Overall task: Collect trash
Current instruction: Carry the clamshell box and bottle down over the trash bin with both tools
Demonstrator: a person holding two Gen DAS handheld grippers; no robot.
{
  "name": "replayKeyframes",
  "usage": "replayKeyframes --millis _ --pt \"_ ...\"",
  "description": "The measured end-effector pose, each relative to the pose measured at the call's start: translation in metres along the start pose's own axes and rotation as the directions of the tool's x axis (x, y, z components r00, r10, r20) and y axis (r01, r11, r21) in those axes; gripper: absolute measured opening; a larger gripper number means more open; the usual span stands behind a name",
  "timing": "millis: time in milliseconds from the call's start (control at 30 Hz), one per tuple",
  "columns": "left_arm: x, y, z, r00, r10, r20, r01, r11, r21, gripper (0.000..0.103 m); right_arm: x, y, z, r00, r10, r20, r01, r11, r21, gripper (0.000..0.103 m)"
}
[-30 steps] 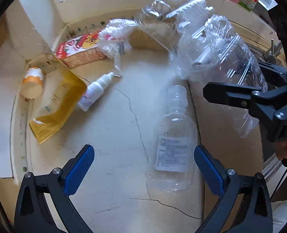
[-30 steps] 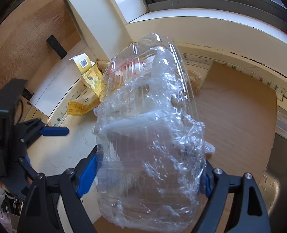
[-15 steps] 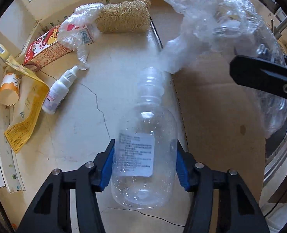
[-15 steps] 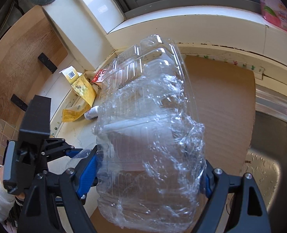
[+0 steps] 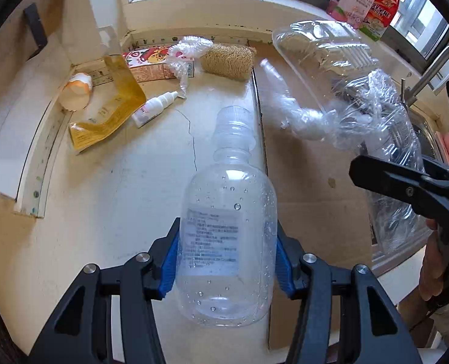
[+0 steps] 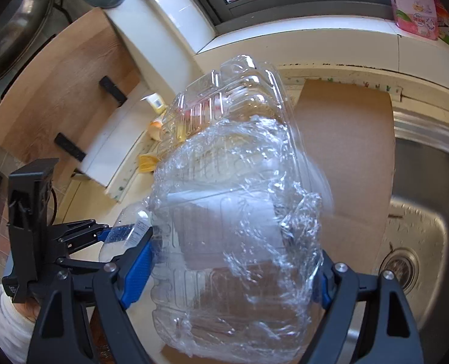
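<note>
My left gripper (image 5: 227,248) is shut on a clear empty bottle (image 5: 229,200) with a white label, its blue pads pressing both sides, and the bottle is lifted off the counter. In the right wrist view the same bottle (image 6: 127,233) and left gripper (image 6: 103,236) show at lower left. My right gripper (image 6: 233,261) is shut on a clear plastic clamshell box (image 6: 233,182) wrapped in crumpled cling film. That box (image 5: 361,91) hangs at the right of the left wrist view.
On the cracked counter (image 5: 118,197) lie a yellow wrapper (image 5: 109,112), a small white dropper bottle (image 5: 154,106), a red carton (image 5: 145,63), a wad of plastic film (image 5: 185,54), a loofah (image 5: 227,60) and a paper cup (image 5: 75,91). A cardboard sheet (image 6: 345,151) lies beside the steel sink (image 6: 421,212).
My left gripper closed on the bottle and raised it from the counter. My right gripper carried the wrapped box upward and toward the sink side.
</note>
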State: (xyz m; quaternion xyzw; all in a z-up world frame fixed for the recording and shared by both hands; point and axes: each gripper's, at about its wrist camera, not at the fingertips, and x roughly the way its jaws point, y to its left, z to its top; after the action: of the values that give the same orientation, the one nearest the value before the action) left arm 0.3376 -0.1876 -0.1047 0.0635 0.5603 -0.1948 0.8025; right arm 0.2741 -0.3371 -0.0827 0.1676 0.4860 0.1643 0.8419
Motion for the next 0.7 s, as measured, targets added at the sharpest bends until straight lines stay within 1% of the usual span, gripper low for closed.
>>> replayKeyframes --millis 100,133,200,333,467,533,700 --pt "-0.026 -0.007 -0.025 0.999 -0.017 0.033 0.017 1.0 -0.005 0.051 -0.012 0.023 -0.022 1.0 0.016 0.003 -0.016 1.0 -0.006 0.085" --pt "-0.034 -0.006 -0.037 0.999 -0.016 0.043 0.017 1.0 -0.004 0.051 -0.015 0.031 -0.031 1.0 0.022 0.004 -0.022 1.0 -0.011 0.085" --pt "-0.052 -0.003 -0.064 0.998 -0.014 0.057 0.015 1.0 -0.012 0.051 -0.018 0.045 -0.046 1.0 0.006 -0.003 -0.006 1.0 -0.016 0.085" --pt "-0.081 0.008 -0.121 0.997 -0.018 0.078 0.022 0.998 -0.05 0.051 -0.023 0.077 -0.079 1.0 -0.003 0.001 0.003 0.999 -0.035 0.085" --pt "-0.102 0.023 -0.176 0.995 -0.021 0.093 0.029 0.996 -0.082 0.051 -0.025 0.107 -0.118 1.0 -0.012 -0.015 0.012 0.998 -0.06 0.085" --pt "-0.11 0.029 -0.203 0.995 -0.022 0.099 0.031 0.995 -0.093 0.051 -0.026 0.122 -0.139 0.999 -0.033 -0.023 0.031 0.996 -0.086 0.085" --pt "-0.114 0.043 -0.264 0.993 -0.056 0.1 0.069 0.989 -0.132 0.051 -0.025 0.15 -0.193 0.995 -0.084 -0.06 0.076 0.989 -0.124 0.085"
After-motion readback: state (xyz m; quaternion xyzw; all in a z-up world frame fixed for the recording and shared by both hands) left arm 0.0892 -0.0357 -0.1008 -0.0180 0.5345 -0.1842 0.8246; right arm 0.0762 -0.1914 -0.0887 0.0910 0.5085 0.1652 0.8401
